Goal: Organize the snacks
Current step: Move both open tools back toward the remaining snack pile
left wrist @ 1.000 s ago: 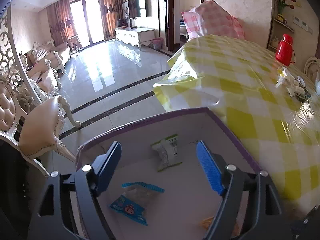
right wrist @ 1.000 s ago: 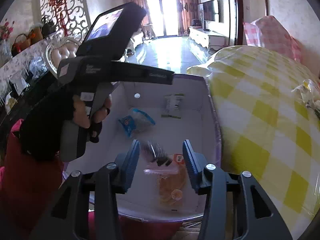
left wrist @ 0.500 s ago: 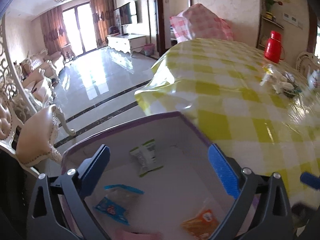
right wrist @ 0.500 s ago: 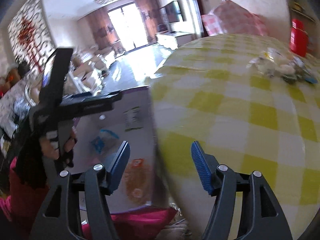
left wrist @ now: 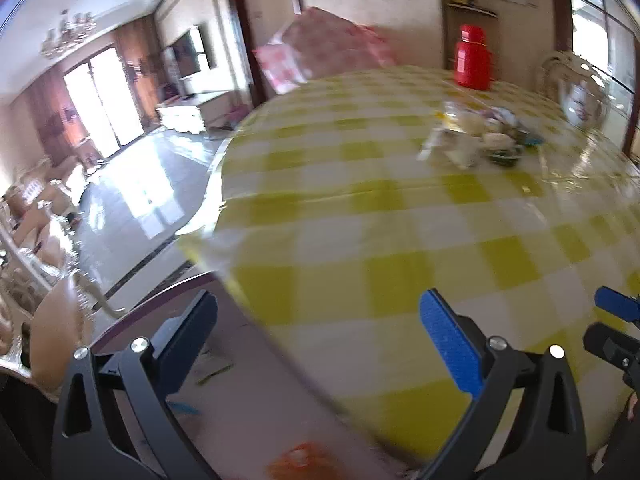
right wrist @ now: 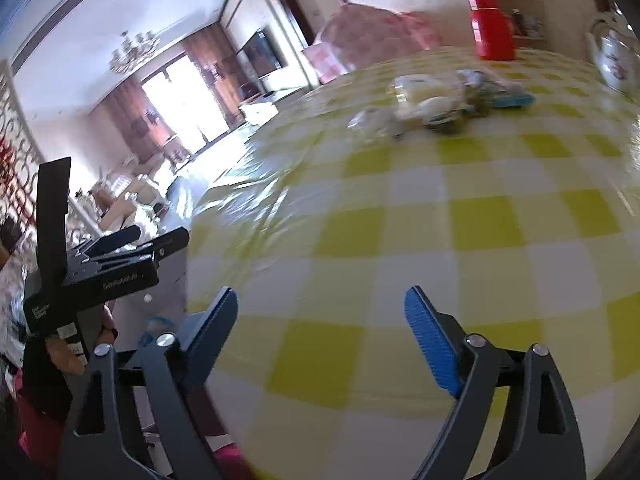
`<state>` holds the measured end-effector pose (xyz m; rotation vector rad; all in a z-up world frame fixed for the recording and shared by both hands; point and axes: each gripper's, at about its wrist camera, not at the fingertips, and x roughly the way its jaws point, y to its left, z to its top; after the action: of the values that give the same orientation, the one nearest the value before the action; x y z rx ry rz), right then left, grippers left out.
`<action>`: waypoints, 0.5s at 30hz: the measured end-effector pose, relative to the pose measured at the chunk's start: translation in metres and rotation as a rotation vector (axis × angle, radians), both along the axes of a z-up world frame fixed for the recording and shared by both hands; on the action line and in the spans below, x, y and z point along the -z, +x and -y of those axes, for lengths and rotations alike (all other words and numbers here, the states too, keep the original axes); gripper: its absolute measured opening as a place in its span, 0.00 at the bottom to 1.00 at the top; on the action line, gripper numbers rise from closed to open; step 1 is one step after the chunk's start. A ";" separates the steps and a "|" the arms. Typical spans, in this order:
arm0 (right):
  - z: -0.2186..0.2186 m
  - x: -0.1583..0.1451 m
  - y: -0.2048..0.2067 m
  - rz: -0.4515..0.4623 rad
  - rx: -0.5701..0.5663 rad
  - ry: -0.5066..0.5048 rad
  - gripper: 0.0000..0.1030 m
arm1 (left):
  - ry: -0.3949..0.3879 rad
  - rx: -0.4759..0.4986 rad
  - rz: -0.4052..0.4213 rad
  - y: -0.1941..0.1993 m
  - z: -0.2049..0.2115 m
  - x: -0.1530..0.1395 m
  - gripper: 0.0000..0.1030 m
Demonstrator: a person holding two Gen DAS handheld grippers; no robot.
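Snacks (right wrist: 448, 102), a loose little heap of wrapped packets, way up the yellow-check counter (right wrist: 460, 248), at about 1 o'clock from the right gripper (right wrist: 320, 330) and well apart from it. Long axis of the heap running roughly 9 to 3 in that view, so likely an approach from the near side and a pick off the closest end. Right fingers (right wrist: 430, 340) still spreading, nothing between them, just tablecloth.

Same heap (left wrist: 480, 140) at about 1 o'clock for the left gripper (left wrist: 320, 344) too, also far off. Left fingers (left wrist: 448, 340) opening to full stretch, also empty. Hard to call which hand is nearer; looks like the right by a bit, going by how big the heap reads, but only a guess.

Only in the left view: the purple-rimmed box (left wrist: 248, 412) at 7 o'clock with an orange packet (left wrist: 304, 464) inside, all blurry. Only in the right view: the hand (right wrist: 60, 356) on the other gripper at 9 o'clock, and the heap's blue-edged packet (right wrist: 514, 100) more clearly. Red thermos (right wrist: 490, 26) behind the heap in both.
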<state>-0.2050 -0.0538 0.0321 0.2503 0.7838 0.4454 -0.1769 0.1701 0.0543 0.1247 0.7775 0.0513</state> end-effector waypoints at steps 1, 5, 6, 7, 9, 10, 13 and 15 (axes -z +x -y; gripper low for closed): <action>0.010 -0.001 0.003 0.004 0.023 -0.003 0.86 | -0.012 0.014 -0.013 0.005 0.007 0.000 0.98; 0.043 0.001 0.016 -0.008 0.094 -0.008 0.86 | -0.087 0.043 -0.093 0.051 0.039 0.004 0.98; 0.052 0.003 0.021 -0.019 0.121 -0.007 0.86 | -0.102 0.031 -0.107 0.068 0.049 0.007 0.98; 0.062 0.006 0.027 -0.032 0.142 0.002 0.86 | -0.110 0.019 -0.111 0.078 0.055 0.010 0.98; 0.076 0.009 0.037 -0.060 0.163 0.025 0.86 | -0.135 -0.004 -0.090 0.104 0.070 0.013 0.98; 0.081 0.010 0.042 -0.071 0.171 0.026 0.86 | -0.137 -0.010 -0.072 0.113 0.075 0.014 0.98; 0.094 0.012 0.060 -0.083 0.193 -0.015 0.86 | -0.187 -0.008 -0.048 0.146 0.092 0.021 0.98; 0.101 0.015 0.074 -0.102 0.209 -0.025 0.86 | -0.270 -0.039 -0.042 0.165 0.092 0.025 0.98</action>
<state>-0.1306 -0.1549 0.0167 0.3303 0.8528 0.2269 -0.0121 0.0777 0.0289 -0.1464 0.8212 -0.0198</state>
